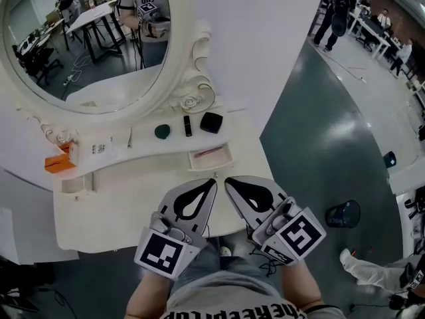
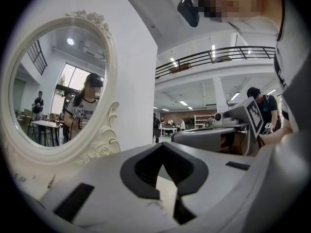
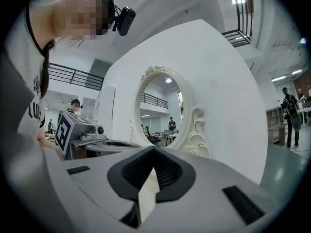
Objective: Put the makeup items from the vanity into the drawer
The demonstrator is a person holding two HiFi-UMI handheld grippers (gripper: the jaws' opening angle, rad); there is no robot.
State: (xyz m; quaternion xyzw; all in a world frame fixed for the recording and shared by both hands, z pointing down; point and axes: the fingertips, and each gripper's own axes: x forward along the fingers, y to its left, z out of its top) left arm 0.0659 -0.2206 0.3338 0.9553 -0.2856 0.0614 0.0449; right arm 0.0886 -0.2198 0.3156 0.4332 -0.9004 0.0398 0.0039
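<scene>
On the white vanity top [image 1: 143,155] lie a round dark-green compact [image 1: 163,131], a short black tube [image 1: 188,125] and a black square case [image 1: 211,122], in a row below the mirror. A small drawer [image 1: 211,157] stands pulled out at the vanity's front, with a thin pinkish item inside. My left gripper [image 1: 213,181] and right gripper [image 1: 226,180] hover side by side in front of the drawer, nearer me than the items. Both are shut with nothing held. The gripper views show the left gripper [image 2: 162,145] and right gripper [image 3: 154,150] tips meeting, with the items hidden.
An oval white-framed mirror [image 1: 191,98] rises behind the items. At the vanity's left are an orange box [image 1: 56,164] and a white carton [image 1: 98,149]. Grey floor lies to the right, with a dark round thing [image 1: 342,214] on it and people standing far off [image 1: 335,12].
</scene>
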